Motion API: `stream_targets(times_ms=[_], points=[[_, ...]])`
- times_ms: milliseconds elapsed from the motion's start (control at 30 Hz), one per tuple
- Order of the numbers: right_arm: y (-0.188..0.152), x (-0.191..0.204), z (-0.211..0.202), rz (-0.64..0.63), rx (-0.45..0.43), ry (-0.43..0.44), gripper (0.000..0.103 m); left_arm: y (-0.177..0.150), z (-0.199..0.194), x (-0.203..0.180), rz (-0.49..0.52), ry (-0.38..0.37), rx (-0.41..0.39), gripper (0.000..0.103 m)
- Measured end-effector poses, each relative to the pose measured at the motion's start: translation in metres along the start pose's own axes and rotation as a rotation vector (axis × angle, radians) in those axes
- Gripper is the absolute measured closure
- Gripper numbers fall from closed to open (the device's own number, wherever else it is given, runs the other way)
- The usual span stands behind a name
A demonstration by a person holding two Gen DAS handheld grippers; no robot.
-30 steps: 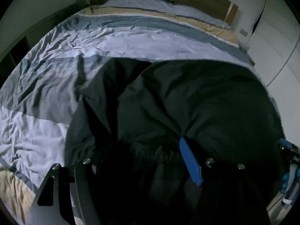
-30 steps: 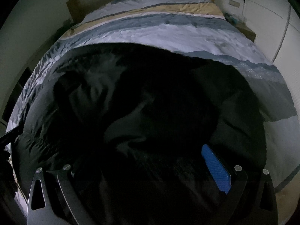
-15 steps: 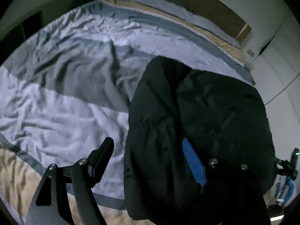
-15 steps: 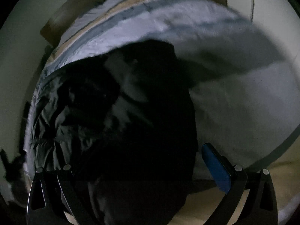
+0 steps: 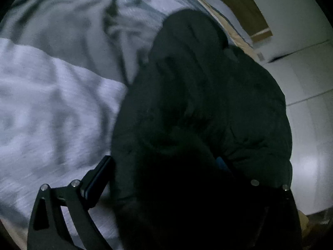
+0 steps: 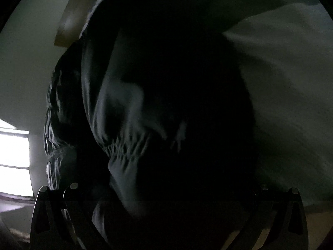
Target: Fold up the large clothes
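A large dark padded jacket (image 5: 208, 104) hangs bunched in front of both cameras, lifted off the bed. In the left wrist view my left gripper (image 5: 162, 166) has its jaws spread wide, with the jacket's edge draped between them; the left finger (image 5: 97, 179) shows bare and the right finger's blue pad (image 5: 221, 164) peeks out of the cloth. In the right wrist view the jacket (image 6: 129, 114) fills the middle and covers both fingertips of my right gripper (image 6: 166, 191). Its gathered cuff or hem shows at centre.
The bed's striped grey and white cover (image 5: 52, 104) lies to the left below. A wooden headboard (image 5: 245, 6) and white wardrobe doors (image 5: 308, 104) stand to the right. A bright window (image 6: 12, 162) shows at the left of the right wrist view.
Both grippers have lifted the jacket up off the bed and swung it. The left view has turned right toward the wardrobe; the right view has turned left toward the window.
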State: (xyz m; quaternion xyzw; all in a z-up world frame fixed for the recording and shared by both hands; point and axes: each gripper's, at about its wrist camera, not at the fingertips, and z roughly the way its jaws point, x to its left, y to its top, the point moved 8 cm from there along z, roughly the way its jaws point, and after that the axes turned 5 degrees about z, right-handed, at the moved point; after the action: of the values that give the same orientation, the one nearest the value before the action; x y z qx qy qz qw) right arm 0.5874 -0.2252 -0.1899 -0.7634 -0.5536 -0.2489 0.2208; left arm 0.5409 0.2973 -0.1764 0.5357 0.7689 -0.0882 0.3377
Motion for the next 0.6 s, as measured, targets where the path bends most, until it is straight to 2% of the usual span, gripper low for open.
stream_targets(times_ms=[33,100,233,300,367,533,600], points=[[0.001,0.002,0.005,-0.006,0.012,0.015,0.0,0.0,0.007,-0.001,-0.005,-0.026,0.01,0.0],[0.001,0.008,0.016,-0.021,0.035,0.046,0.0,0.001,0.017,-0.004,-0.015,-0.069,0.009,0.0],[-0.005,0.031,0.039,-0.053,0.12,0.165,0.0,0.004,0.027,-0.014,-0.063,-0.174,0.002,0.0],[-0.007,0.042,0.047,-0.066,0.142,0.215,0.0,0.004,0.031,-0.015,-0.091,-0.203,0.004,0.0],[-0.007,0.041,0.053,-0.069,0.142,0.22,0.0,0.003,0.038,-0.016,-0.115,-0.236,0.015,0.0],[-0.005,0.042,0.063,-0.057,0.135,0.224,0.0,0.005,0.053,-0.021,-0.144,-0.238,0.05,0.0],[-0.005,0.044,0.066,-0.063,0.116,0.221,0.0,0.007,0.057,-0.024,-0.154,-0.244,0.038,0.0]])
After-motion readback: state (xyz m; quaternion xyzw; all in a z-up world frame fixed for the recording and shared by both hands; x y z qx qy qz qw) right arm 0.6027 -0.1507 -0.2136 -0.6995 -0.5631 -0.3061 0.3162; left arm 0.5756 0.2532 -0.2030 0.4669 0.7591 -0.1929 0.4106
